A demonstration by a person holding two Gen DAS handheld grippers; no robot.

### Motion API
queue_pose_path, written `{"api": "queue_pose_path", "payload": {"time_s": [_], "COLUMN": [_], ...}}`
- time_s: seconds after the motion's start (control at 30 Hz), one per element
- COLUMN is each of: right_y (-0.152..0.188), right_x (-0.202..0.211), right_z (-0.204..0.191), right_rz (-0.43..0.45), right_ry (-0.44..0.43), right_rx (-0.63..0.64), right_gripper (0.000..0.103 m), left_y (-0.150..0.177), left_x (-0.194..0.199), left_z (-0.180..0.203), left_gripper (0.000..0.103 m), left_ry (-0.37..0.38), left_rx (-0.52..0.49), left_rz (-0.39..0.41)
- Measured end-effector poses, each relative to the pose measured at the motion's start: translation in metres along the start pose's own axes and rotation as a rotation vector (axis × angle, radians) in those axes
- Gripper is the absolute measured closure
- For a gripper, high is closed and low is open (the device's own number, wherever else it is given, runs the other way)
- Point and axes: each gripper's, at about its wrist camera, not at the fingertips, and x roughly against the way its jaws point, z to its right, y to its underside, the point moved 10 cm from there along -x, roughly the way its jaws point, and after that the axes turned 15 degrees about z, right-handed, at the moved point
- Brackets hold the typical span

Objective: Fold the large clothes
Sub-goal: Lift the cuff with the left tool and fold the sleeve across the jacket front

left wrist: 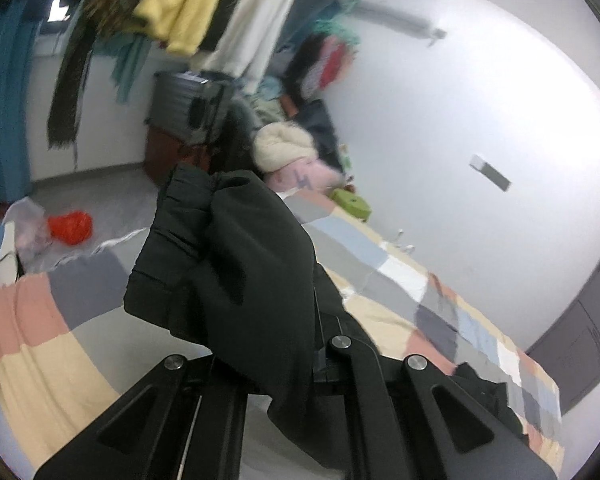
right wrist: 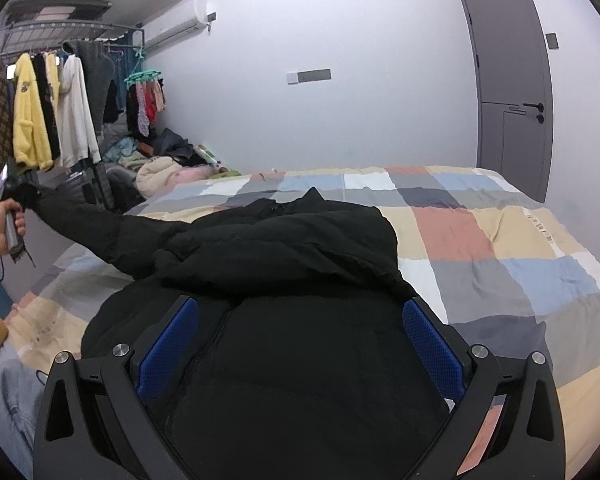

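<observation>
A large black jacket (right wrist: pixel 284 240) lies on the bed's checked blanket (right wrist: pixel 480 240). My left gripper (left wrist: pixel 268 320) is shut on the black sleeve's cuff end (left wrist: pixel 228 248), which bunches over the fingers and hides them. In the right wrist view the left gripper (right wrist: pixel 14 200) holds that sleeve (right wrist: pixel 100 224) stretched out to the left, off the bed's edge. My right gripper (right wrist: pixel 300 320) is open, its blue pads (right wrist: pixel 432 344) spread wide just above the jacket's body, with nothing between them.
A clothes rack (right wrist: pixel 48 120) with hung garments stands at the far left, with a heap of clothes (right wrist: pixel 160 168) beside the bed. A grey door (right wrist: pixel 508 92) is at the right. A red bag (left wrist: pixel 70 226) lies on the floor.
</observation>
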Motion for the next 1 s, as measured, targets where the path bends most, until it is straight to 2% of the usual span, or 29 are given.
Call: {"api": "queue_pose_path", "payload": {"time_s": [0.3,0.5,0.73,0.87,1.0], "right_y": [-0.010,-0.015,-0.024,-0.032,-0.026], "right_x": [0.014,0.023,0.032,0.038,0.030], "right_z": [0.009,0.018,0.023,0.026,0.033], "right_rz": [0.048,0.068,0.112,0.155,0.133], "right_ry": [0.004,0.021,0.023,0.027,0.037], "right_rx": [-0.025,-0.048,-0.084,-0.079,-0.070], "right_gripper": [0.000,0.000,0.000,0.000,0.000], "left_y": [-0.018,-0.010,0.042,0.095,0.153], "left_x": [0.047,0.069,0.096,0.106,0.114], "left_z": [0.114,0.184,0.278,0.340,0.389], "left_gripper": [0.099,0.099,0.098,0.098,0.098], "left_ry": [0.136,0.215,0.345,0.434,0.516], "left_rx": [-0.113,-0.184,-0.268,-0.313,-0.337], "left_rz": [0.032,0.033,-0.021,-0.070,-0.138]}}
